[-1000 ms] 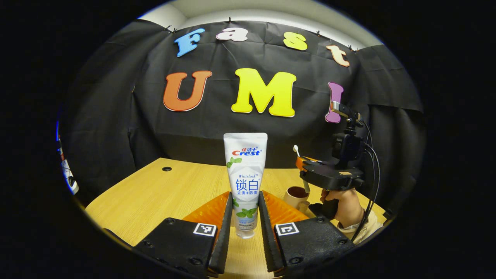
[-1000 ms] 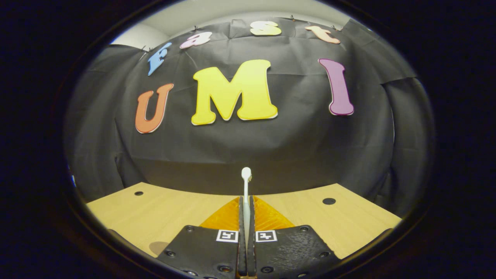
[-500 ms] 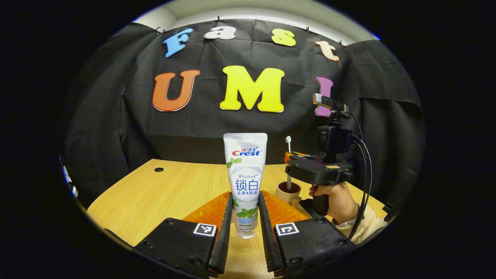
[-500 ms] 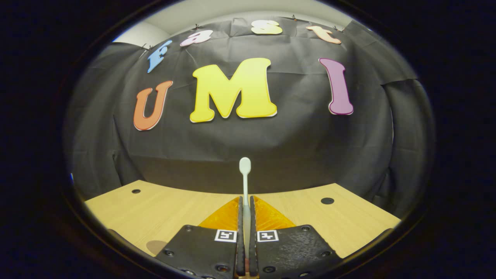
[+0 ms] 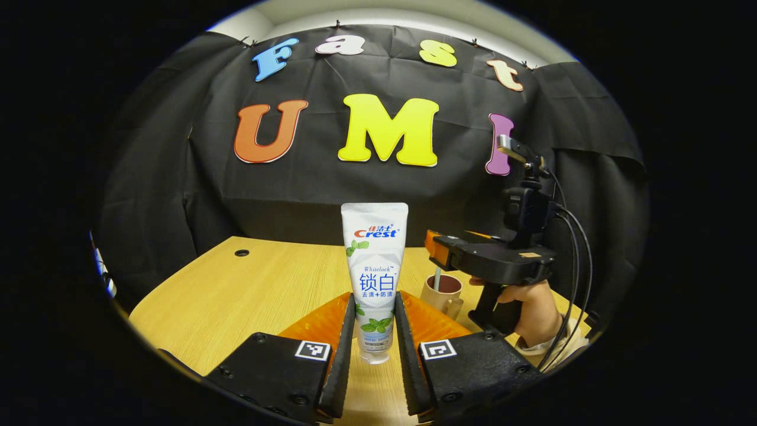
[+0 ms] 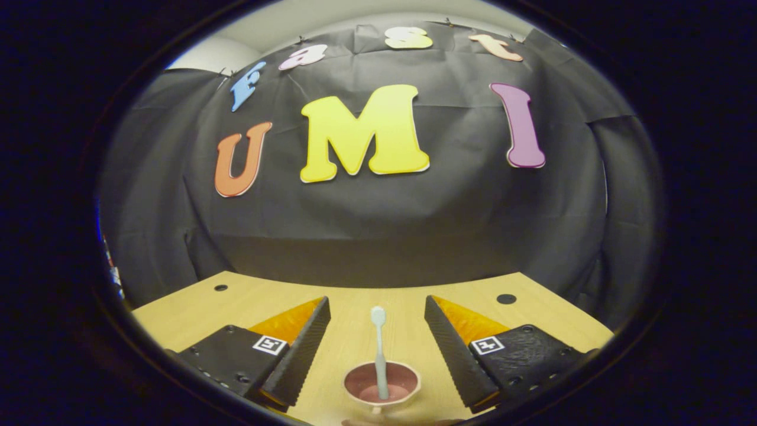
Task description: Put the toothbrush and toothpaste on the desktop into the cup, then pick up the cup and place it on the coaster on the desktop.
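A white toothpaste tube (image 5: 374, 278) stands upright between the fingers of my left gripper (image 5: 375, 331), which is shut on it above the wooden desktop (image 5: 248, 296). To its right in the left gripper view sits the beige cup (image 5: 442, 294) with the toothbrush (image 5: 436, 278) in it, under my right gripper (image 5: 440, 251), held by a hand (image 5: 526, 310). In the right gripper view my right gripper (image 6: 377, 331) is open above the cup (image 6: 382, 387). The white toothbrush (image 6: 379, 349) stands in the cup, untouched by the fingers.
The desktop (image 6: 355, 302) runs back to the black cloth wall. Cable holes sit at the far left (image 5: 241, 252) and far right (image 6: 505, 299).
My right gripper opened and let the toothbrush go; the brush dropped into the cup. The right gripper has risen slightly. My left gripper keeps hold of the tube.
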The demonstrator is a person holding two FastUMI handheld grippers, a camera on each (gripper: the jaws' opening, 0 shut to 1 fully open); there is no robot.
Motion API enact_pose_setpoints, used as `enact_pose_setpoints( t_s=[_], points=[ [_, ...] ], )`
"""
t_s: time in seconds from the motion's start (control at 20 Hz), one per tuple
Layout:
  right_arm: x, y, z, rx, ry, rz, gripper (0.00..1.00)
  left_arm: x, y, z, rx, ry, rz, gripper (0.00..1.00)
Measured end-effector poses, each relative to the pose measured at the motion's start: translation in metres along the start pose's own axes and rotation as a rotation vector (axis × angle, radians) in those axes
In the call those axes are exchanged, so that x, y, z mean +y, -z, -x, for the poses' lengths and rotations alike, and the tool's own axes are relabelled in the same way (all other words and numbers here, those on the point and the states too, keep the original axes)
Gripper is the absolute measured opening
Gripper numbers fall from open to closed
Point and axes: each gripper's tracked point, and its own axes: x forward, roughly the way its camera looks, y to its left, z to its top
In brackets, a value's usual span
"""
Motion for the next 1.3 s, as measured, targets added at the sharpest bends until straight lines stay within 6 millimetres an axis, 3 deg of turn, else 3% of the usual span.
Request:
enact_pose_setpoints(
  t_s=[0.2, 0.45, 0.65, 0.75, 0.85, 0.9, 1.05, 1.25, 1.3],
  points=[
    [-0.023, -0.005, 0.037, -0.004, 0.004, 0.005, 0.96, -0.013, 0.005, -0.010, 0.006, -0.009, -0.006, 0.41],
    [-0.068, -0.023, 0.096, -0.060, 0.069, 0.046, 0.96, -0.041, 0.013, -0.032, 0.042, 0.022, -0.016, 0.41],
    [-0.105, -0.044, 0.144, -0.132, 0.112, 0.064, 0.96, -0.057, -0.009, -0.056, -0.015, 0.001, -0.049, 0.41],
    [-0.113, -0.045, 0.163, -0.137, 0.114, 0.063, 0.96, -0.065, -0.019, -0.068, -0.043, -0.003, -0.035, 0.41],
    [-0.120, -0.045, 0.179, -0.134, 0.105, 0.049, 0.96, -0.075, -0.026, -0.084, -0.040, 0.013, -0.008, 0.37],
    [-0.126, -0.045, 0.184, -0.139, 0.104, 0.049, 0.96, -0.078, -0.029, -0.090, -0.041, 0.012, 0.003, 0.41],
    [-0.145, -0.039, 0.199, -0.152, 0.125, 0.059, 0.96, -0.086, -0.049, -0.114, -0.077, -0.006, 0.002, 0.41],
    [-0.148, -0.034, 0.210, -0.128, 0.080, -0.009, 0.95, -0.106, -0.048, -0.146, -0.059, 0.024, -0.021, 0.41],
    [-0.156, -0.036, 0.209, -0.139, 0.100, -0.001, 0.96, -0.108, -0.048, -0.152, -0.057, 0.022, -0.024, 0.46]
  ],
)
